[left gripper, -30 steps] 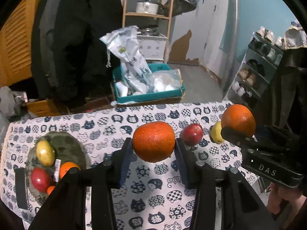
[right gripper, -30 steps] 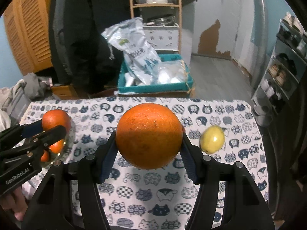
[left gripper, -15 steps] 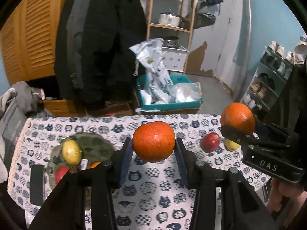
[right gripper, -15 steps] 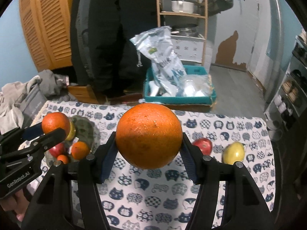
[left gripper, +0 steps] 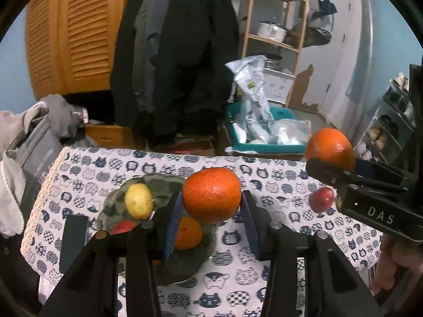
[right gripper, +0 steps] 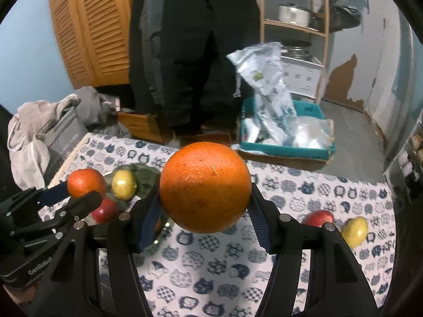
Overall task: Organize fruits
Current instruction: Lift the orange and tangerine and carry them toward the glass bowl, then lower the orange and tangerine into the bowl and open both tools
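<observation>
My left gripper [left gripper: 211, 211] is shut on a reddish orange [left gripper: 211, 195], held above the near edge of a dark green plate [left gripper: 164, 182]. On the plate lie a yellow fruit [left gripper: 138, 204], a red apple [left gripper: 122, 227] and a small orange [left gripper: 188, 233]. My right gripper [right gripper: 205, 208] is shut on a bigger orange [right gripper: 205, 187], right of the plate; it shows in the left wrist view as well, the orange [left gripper: 330, 149] in its jaws. On the cloth to the right lie a red apple [right gripper: 318, 218] and a yellow fruit [right gripper: 354, 231].
The table wears a cat-print cloth [left gripper: 277, 190]. A dark flat object [left gripper: 73, 240] lies left of the plate. Behind the table stand a teal bin with bags [left gripper: 264, 134], a wooden shelf [left gripper: 275, 39], hanging dark coats and a pile of grey clothes [right gripper: 53, 132].
Both grippers have carried their oranges leftward across the table. The plate has come from the far left to just under the left gripper; the loose apple and yellow fruit slid right.
</observation>
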### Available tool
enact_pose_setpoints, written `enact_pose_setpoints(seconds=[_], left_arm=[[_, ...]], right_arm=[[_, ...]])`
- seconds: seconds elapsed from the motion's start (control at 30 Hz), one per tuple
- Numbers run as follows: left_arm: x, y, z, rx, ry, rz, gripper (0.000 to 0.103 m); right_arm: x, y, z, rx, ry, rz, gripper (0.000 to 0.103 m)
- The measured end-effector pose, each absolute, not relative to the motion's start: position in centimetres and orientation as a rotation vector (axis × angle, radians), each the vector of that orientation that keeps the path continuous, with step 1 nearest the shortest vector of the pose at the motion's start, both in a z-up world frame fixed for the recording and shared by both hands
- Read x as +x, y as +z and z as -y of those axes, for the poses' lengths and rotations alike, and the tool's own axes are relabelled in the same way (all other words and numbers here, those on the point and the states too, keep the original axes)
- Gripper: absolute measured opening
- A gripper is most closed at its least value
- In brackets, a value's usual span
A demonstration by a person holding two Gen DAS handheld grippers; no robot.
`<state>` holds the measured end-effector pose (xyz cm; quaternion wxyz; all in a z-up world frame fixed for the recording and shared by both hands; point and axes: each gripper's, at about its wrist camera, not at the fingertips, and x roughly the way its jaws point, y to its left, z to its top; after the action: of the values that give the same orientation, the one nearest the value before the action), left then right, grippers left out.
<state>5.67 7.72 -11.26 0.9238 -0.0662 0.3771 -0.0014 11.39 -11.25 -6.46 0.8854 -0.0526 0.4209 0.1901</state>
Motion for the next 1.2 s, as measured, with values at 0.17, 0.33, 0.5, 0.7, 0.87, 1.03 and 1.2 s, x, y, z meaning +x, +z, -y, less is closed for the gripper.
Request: enact_pose_setpoints(seconds=[0.17, 0.33, 0.5, 0.7, 0.87, 1.03, 1.2], left_arm=[[5.4, -12.0, -10.6, -0.165, 0.043, -0.784, 0.045], [5.2, -12.9, -13.2, -0.189, 0.085, -0.796, 0.045], [5.6, -14.7, -15.5, -0.229, 0.1, -0.824, 0.045], [6.9, -18.4, -17.0, -0.261, 0.101, -0.915, 0.045], [7.6, -20.6, -17.3, -0.268, 0.097, -0.967, 0.045], [8.4, -22.2, -17.4, -0.282, 0.092, -1.002, 0.045], [8.8, -22.7, -17.2, -0.282, 0.081, -1.002, 0.048]], right_arm=[[11.9, -6.8, 8.4, -0.116, 0.437, -0.881, 0.062], [12.2, -7.3, 5.5, -0.12, 0.479, -0.891, 0.062], [12.4, -8.5, 2.6, -0.139, 0.52, -0.913, 0.062], [13.0, -11.1, 0.7, -0.155, 0.533, -0.969, 0.062], [13.8, -13.7, 0.2, -0.152, 0.538, -1.033, 0.062], [14.4, -16.0, 0.1, -0.151, 0.53, -1.082, 0.062], [15.0, -17.4, 0.4, -0.141, 0.523, -1.115, 0.062]])
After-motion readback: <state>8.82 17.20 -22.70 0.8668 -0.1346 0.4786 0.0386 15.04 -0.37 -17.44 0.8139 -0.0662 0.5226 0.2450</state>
